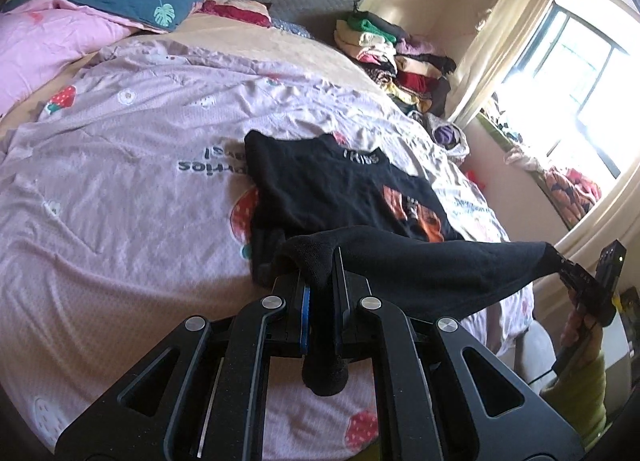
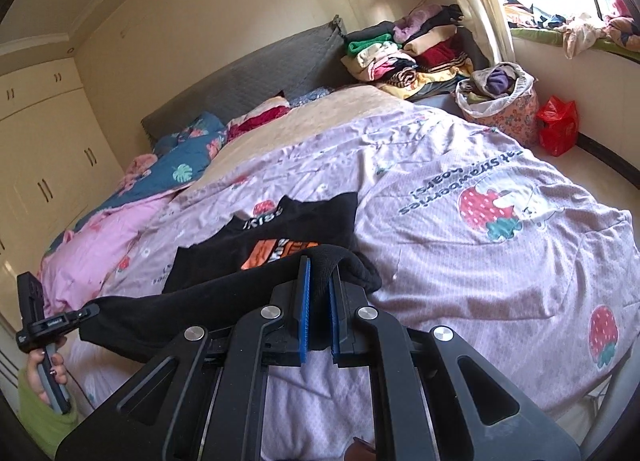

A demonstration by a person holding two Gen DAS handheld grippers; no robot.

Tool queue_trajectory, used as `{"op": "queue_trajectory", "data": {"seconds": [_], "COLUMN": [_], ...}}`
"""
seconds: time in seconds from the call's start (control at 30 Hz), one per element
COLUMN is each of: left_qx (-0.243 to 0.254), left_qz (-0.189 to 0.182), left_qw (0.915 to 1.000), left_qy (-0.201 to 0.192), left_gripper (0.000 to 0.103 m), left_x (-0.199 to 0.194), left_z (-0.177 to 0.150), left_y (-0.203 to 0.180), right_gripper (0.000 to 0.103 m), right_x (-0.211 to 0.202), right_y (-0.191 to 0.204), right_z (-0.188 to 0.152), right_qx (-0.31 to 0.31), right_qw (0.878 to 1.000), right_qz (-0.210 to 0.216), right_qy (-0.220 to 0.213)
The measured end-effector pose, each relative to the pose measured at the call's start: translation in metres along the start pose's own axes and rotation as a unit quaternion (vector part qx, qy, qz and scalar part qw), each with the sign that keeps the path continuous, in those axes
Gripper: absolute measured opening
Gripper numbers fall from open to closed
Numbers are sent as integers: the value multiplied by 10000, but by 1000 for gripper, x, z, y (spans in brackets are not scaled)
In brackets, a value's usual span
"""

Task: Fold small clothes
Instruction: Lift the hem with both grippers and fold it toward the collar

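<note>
A small black garment [image 1: 420,261] with an orange print [image 1: 424,217] lies on the lilac strawberry bedcover [image 1: 140,189]. Its near hem is lifted and stretched between both grippers. My left gripper [image 1: 320,261] is shut on one bottom corner of the garment. My right gripper [image 2: 318,273] is shut on the other bottom corner [image 2: 336,261]. In the left wrist view the right gripper [image 1: 576,273] shows at the far right, pinching the cloth. In the right wrist view the left gripper [image 2: 86,311] shows at the far left, pinching the hem [image 2: 192,301].
A pile of folded clothes [image 2: 408,53] sits at the head of the bed by the window. A floral basket of laundry [image 2: 500,101] and a red bag [image 2: 558,125] stand beside the bed. Pink and blue quilts [image 1: 92,9] lie at the far side.
</note>
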State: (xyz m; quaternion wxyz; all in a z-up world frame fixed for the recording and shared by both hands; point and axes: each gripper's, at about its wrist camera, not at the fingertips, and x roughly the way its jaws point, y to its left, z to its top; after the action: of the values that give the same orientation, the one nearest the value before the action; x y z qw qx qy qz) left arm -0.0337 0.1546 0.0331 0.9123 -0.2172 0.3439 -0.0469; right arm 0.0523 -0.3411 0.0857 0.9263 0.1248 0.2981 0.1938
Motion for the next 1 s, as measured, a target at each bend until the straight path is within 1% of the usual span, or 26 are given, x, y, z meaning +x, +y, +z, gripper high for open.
{"op": "queue_trajectory", "data": {"seconds": [0.2, 0.5, 0.77, 1.0], "left_qx": [30, -21, -118, -261], "left_qz": [67, 210, 278, 368], "left_qw": [9997, 9991, 9983, 9975], "left_qy": [-237, -367, -494, -542], "left_gripper": [2, 3, 3, 3], "left_x": [5, 16, 30, 50], "left_z": [15, 28, 41, 53], "left_y": [-3, 0, 4, 8], "right_gripper": [7, 7, 7, 7], "right_x": [14, 40, 62, 89], "right_y": [6, 17, 17, 10], "right_z": [21, 46, 56, 59], "right_qx": [-68, -199, -78, 32], "right_qw": [9999, 9994, 9988, 9980], "right_qz": [-113, -250, -444, -628], "right_qy": [-104, -166, -173, -52]}}
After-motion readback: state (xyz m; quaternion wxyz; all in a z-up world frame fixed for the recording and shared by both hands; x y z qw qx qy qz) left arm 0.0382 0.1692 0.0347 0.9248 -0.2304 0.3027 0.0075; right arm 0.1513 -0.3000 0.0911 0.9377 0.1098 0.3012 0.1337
